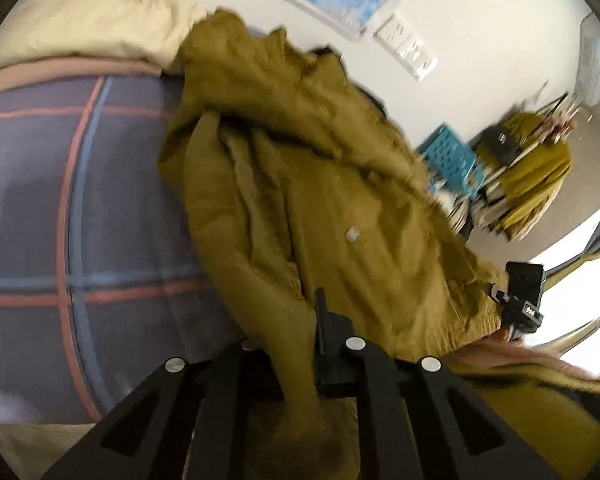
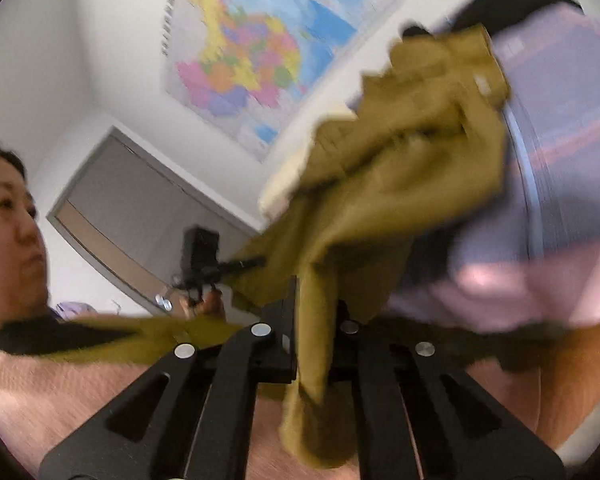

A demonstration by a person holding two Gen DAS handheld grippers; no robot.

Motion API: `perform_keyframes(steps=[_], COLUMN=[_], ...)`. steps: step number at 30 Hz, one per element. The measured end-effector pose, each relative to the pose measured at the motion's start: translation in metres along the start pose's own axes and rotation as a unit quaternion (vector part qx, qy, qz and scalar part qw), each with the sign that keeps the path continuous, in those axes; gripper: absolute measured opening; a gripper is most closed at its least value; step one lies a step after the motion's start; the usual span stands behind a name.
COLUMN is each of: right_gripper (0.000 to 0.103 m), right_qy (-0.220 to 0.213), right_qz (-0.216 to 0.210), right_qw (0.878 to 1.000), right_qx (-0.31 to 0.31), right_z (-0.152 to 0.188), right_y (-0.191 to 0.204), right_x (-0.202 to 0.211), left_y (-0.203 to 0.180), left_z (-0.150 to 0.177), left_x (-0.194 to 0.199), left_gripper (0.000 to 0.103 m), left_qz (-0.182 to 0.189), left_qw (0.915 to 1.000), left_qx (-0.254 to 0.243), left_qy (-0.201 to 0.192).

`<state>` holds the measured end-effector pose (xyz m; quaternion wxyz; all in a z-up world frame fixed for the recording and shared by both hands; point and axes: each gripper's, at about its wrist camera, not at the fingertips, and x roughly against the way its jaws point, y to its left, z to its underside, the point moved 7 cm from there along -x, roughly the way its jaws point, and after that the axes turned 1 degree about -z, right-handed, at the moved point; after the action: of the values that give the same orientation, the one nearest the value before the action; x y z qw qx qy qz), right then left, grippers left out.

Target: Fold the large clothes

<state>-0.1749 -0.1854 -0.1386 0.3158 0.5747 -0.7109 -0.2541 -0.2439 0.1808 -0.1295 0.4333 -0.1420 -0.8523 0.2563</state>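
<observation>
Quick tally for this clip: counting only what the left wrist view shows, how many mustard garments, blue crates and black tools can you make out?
Mustard garments: 2, the jacket on the bed and another garment on the rack.
Blue crates: 1, the crate.
Black tools: 2, the left tool and the right tool.
Total: 5

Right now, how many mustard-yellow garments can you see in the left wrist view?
2. One jacket lies crumpled on the plaid bedspread, pinched by both hand-held grippers. A second yellow garment hangs on the rack by the far wall. More could be hidden behind it.
</observation>
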Motion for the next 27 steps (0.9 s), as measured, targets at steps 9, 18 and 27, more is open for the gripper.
perform_keyframes(steps=[9, 18, 27], right_gripper=[0.005, 0.005, 0.007], right_qy=[-0.081, -0.106, -0.114], right_qz=[-0.006, 0.004, 0.026], right_qw=[0.996, 0.994, 0.993], right_qx=[0.027, 0.027, 0.014], right_z=[-0.086, -0.158, -0.224], right_y=[0.021, 0.019, 0.007], right_x=[0.017, 0.001, -0.018], left_y=[-0.003, -0.012, -0.015], left_z=[-0.058, -0.111, -0.174], left_x=[0.045, 0.047, 0.045], left_gripper=[0.009, 0.011, 0.012], left_qz=[0.041, 0.041, 0.019], left_qw=[0.9963, 0.9966, 0.9978], left_qx=[0.03, 0.036, 0.024], left_qy=[-0.07, -0.062, -0.059])
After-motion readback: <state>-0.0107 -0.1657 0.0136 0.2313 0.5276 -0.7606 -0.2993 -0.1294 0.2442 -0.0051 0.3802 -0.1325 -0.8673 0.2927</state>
